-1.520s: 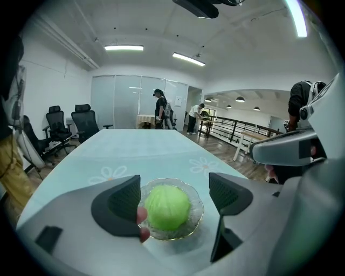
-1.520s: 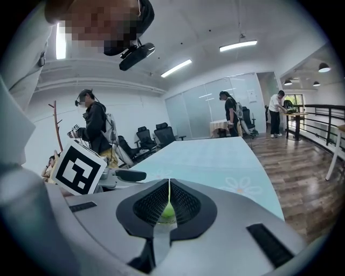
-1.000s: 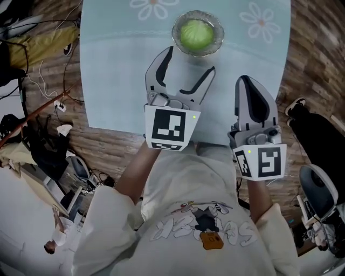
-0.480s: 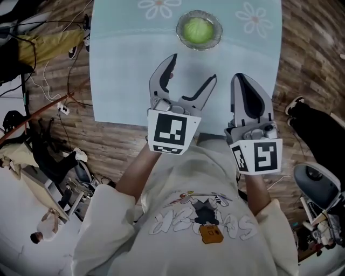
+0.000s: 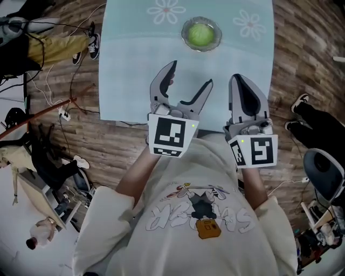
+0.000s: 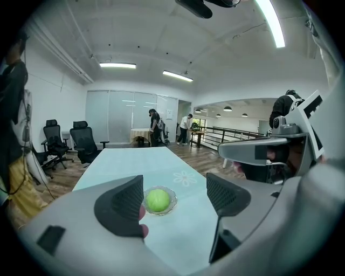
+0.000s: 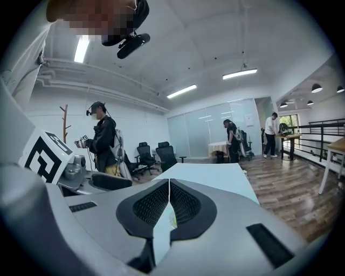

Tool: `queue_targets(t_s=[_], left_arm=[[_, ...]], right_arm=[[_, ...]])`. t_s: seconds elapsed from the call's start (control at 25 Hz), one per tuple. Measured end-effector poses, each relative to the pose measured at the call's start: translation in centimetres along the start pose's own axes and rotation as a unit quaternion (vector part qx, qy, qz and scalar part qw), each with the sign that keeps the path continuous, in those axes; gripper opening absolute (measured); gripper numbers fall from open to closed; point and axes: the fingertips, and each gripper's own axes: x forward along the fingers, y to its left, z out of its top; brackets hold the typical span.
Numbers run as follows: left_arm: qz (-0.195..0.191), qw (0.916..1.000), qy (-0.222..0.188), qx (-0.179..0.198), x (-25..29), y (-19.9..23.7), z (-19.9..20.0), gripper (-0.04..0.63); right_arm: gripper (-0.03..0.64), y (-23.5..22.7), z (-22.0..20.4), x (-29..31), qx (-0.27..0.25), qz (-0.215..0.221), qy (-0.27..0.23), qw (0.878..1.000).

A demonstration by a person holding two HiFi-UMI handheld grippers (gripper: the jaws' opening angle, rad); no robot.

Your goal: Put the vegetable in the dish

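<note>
A round green vegetable (image 5: 201, 34) lies in a clear glass dish (image 5: 186, 39) at the far middle of the light blue table (image 5: 135, 64). My left gripper (image 5: 190, 75) hovers over the table's near half, well short of the dish. Its jaws stand wide and are closing, with nothing between them. In the left gripper view the vegetable (image 6: 158, 200) and dish (image 6: 171, 207) show far off between the pads of the left gripper (image 6: 177, 200). My right gripper (image 5: 237, 78) is shut and empty beside it, near the front edge. In its own view the right gripper (image 7: 169, 207) shows pads pressed together.
Flower prints (image 5: 166, 11) mark the tablecloth's far end. Cables and clutter (image 5: 48, 108) lie on the wooden floor to the left, and an office chair (image 5: 323, 172) stands to the right. A person in black (image 7: 102, 145) stands left of the table, with others far back.
Both grippers have drawn back toward the body and the table's front edge. The dish with the vegetable now sits farther away and looks smaller in the head view.
</note>
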Motion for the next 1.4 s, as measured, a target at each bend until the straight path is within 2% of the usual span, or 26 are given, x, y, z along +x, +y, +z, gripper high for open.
queue_targets(t_s=[0.48, 0.72, 0.92, 1.16, 1.4], left_arm=[[-0.005, 0.9998, -0.019, 0.005, -6.4, 0.5, 0.5, 0.377], [-0.018, 0.9996, -0.013, 0.015, -8.6, 0.3, -0.1, 0.352], [-0.015, 0.9994, -0.020, 0.023, -10.1, 0.1, -0.4, 0.262], [-0.008, 0.9997, -0.008, 0.020, -10.9, 0.2, -1.3, 0.006], [-0.013, 0.9999, 0.000, -0.006, -10.7, 1.8, -2.0, 0.006]], right_arm=[[0.023, 4.1, 1.4, -2.6, -0.002, -0.023, -0.016, 1.000], [0.023, 6.1, 1.6, -3.5, -0.017, -0.028, -0.023, 0.999], [0.023, 6.5, 1.3, -4.3, -0.009, -0.044, -0.023, 0.999], [0.023, 6.6, 1.5, -4.6, -0.008, -0.047, -0.023, 0.999], [0.023, 6.4, 0.7, -2.4, 0.023, -0.025, -0.012, 0.999]])
